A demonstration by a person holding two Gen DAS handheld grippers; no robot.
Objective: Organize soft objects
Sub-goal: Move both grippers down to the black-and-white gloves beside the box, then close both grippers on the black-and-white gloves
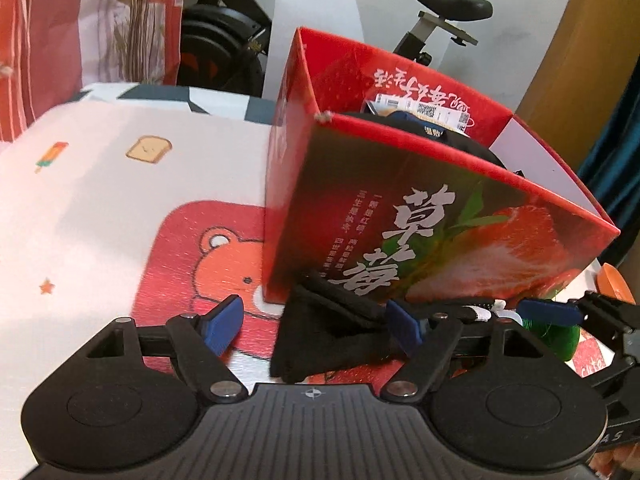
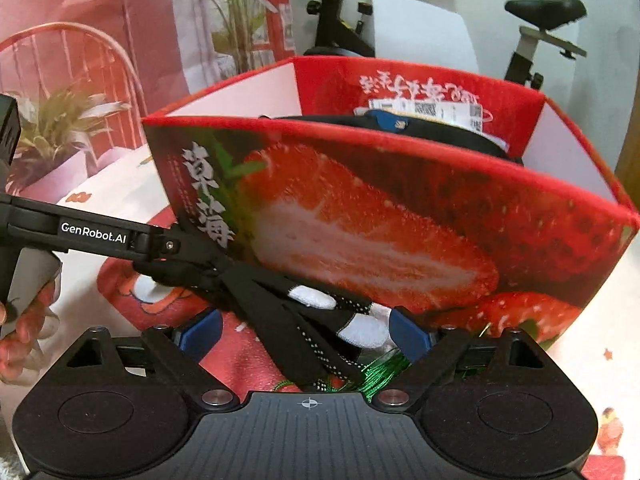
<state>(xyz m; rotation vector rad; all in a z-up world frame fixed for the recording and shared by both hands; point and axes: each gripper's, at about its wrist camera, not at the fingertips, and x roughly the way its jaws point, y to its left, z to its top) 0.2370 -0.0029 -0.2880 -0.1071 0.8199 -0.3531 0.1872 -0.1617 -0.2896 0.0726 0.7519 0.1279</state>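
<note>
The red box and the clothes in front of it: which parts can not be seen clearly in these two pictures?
- Left wrist view: the red box front wall hides most of its contents.
- Right wrist view: the black cloth covers part of the green thing; what it is stays unclear.
- Both views: the box's printed label is too small to read.

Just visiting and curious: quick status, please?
Both grippers open: left gripper over black cloth, right gripper over black-and-white sock. Strawberry box close ahead.

a table [image 1: 80,208] under a white cloth printed with a bear, toast and a popsicle. on it stand a red strawberry box [image 1: 400,216], and just before the box lie a black sock [image 1: 320,340] and green thread [image 2: 376,376].
</note>
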